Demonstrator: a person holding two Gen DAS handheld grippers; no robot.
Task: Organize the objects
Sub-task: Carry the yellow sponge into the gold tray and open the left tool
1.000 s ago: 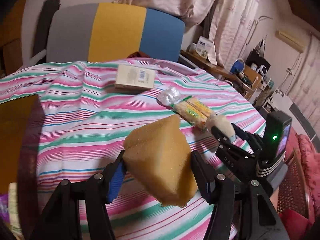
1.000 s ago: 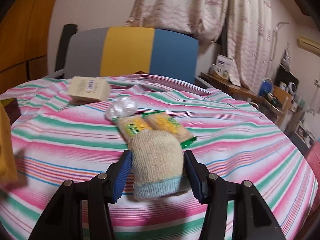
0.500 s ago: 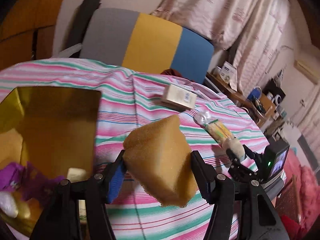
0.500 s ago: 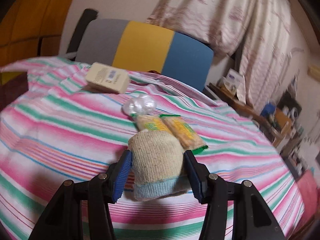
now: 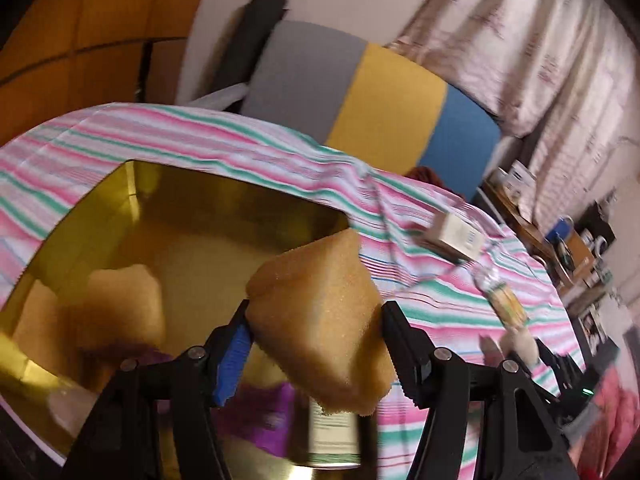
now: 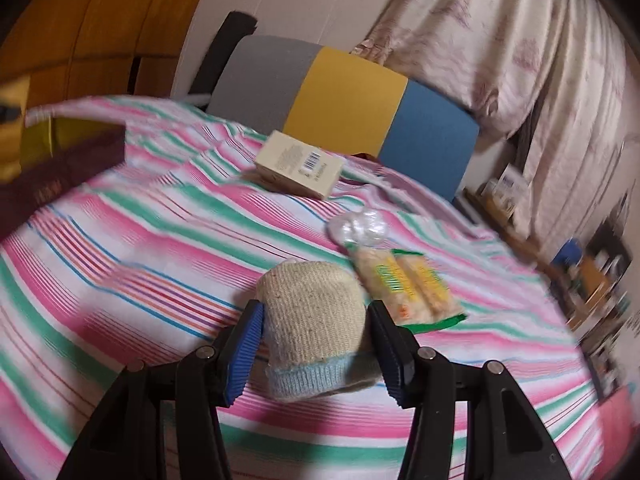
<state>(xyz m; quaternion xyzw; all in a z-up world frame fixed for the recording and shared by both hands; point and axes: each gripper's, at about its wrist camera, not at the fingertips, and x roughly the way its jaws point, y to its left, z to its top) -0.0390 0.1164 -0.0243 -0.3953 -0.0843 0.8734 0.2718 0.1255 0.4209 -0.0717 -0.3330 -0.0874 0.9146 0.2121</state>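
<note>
Covering most of both frames, a striped cloth [image 6: 160,248]. Behind it at upper centre, a grey, yellow and blue chair back [image 6: 344,108]; curtains [image 6: 520,40] at upper right. Filling the left half of the left wrist view, a gold-lined box [image 5: 192,240], open, with a purple item [image 5: 264,412] and a printed pack [image 5: 334,436] at lower centre inside. Gripped between the left gripper [image 5: 314,354] pads at lower centre, a sponge [image 5: 320,320], held above the box's right part, its reflection on the box's left wall. Clamped in the right gripper [image 6: 316,354] at lower centre of the right wrist view, a beige sock [image 6: 312,320] with a pale blue cuff, above the cloth. At upper centre there, a cream carton [image 6: 300,164] lying flat on the cloth. Just right of the sock, a snack packet [image 6: 404,284] with a knotted clear end, also on the cloth.
</note>
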